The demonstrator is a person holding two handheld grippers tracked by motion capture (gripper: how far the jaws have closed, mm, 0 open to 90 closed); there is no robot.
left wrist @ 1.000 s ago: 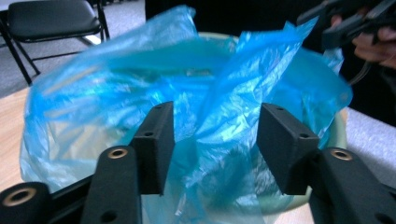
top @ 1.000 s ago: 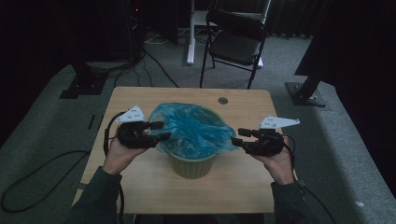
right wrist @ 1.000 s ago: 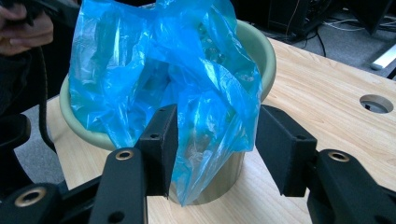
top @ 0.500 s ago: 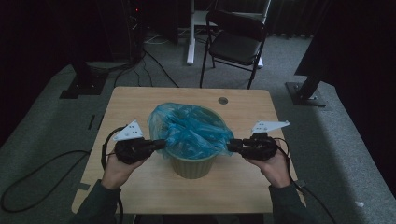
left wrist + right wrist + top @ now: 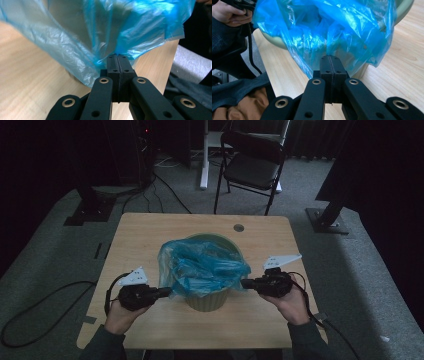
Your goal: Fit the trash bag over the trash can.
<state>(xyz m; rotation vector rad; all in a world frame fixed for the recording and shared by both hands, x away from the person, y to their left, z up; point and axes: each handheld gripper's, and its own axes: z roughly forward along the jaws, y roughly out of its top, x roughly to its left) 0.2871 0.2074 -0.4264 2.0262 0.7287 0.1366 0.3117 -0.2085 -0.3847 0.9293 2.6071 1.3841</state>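
A pale green bin (image 5: 207, 301) stands at the middle of the wooden table (image 5: 150, 235), with a blue plastic bag (image 5: 202, 267) draped in and over its mouth. My left gripper (image 5: 167, 292) is at the bin's left side, shut on the bag's edge (image 5: 117, 51). At the bin's right side my right gripper (image 5: 243, 283) is shut on the opposite edge of the bag (image 5: 329, 53). The bag is stretched between the two grippers and hangs down over the bin's front rim. The bin (image 5: 402, 10) shows behind the bag in the right gripper view.
A black folding chair (image 5: 252, 167) stands beyond the table's far edge. A small round hole (image 5: 238, 227) sits near the table's far right. Cables (image 5: 45, 305) trail on the carpet at the left. Dark stands flank the table at both sides.
Both grippers have come down and toward the person, pulling the bag's edges lower over the bin's sides. The bag now sits flatter over the bin's mouth.
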